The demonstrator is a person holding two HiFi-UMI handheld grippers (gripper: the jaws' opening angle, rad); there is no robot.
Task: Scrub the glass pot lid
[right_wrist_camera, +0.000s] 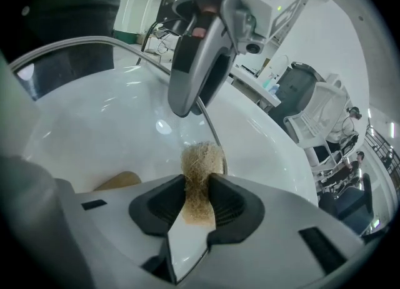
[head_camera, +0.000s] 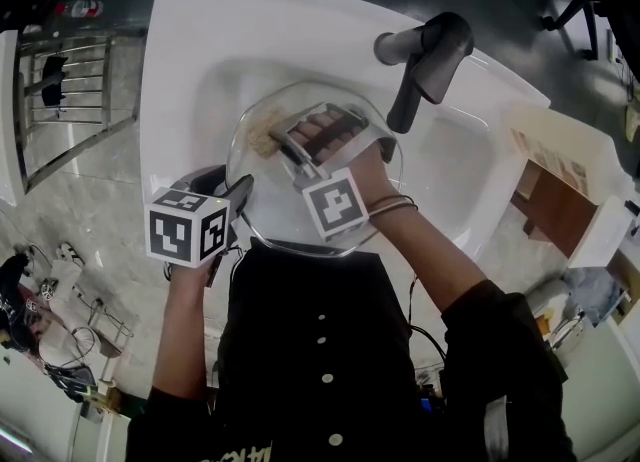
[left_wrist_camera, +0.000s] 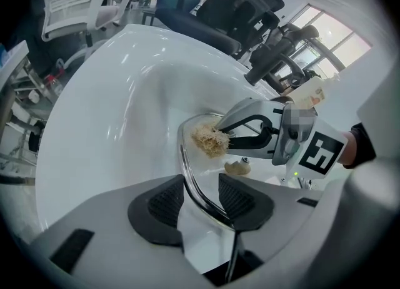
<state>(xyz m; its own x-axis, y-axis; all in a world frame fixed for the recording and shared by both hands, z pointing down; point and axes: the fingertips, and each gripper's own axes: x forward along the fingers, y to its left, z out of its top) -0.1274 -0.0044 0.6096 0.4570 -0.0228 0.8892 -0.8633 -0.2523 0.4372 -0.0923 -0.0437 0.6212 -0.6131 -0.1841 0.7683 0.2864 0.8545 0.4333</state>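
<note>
White sink (head_camera: 200,40) filled centre of head view, pale marbled surface (head_camera: 90,200) spreading to its left. Dark grey tap (head_camera: 430,50) reached over basin from far rim. Chrome wire rack (head_camera: 70,100) stood left of sink. Brown box (head_camera: 550,205) sat right of sink, white container (head_camera: 590,165) just beside it. Black office chairs (left_wrist_camera: 244,6) stood beyond sink in left gripper view, bright windows (left_wrist_camera: 328,34) to their right.

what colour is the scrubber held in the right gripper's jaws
Pale straw-tan, fibrous; the loofah scrubber shows best in the right gripper view.
</note>
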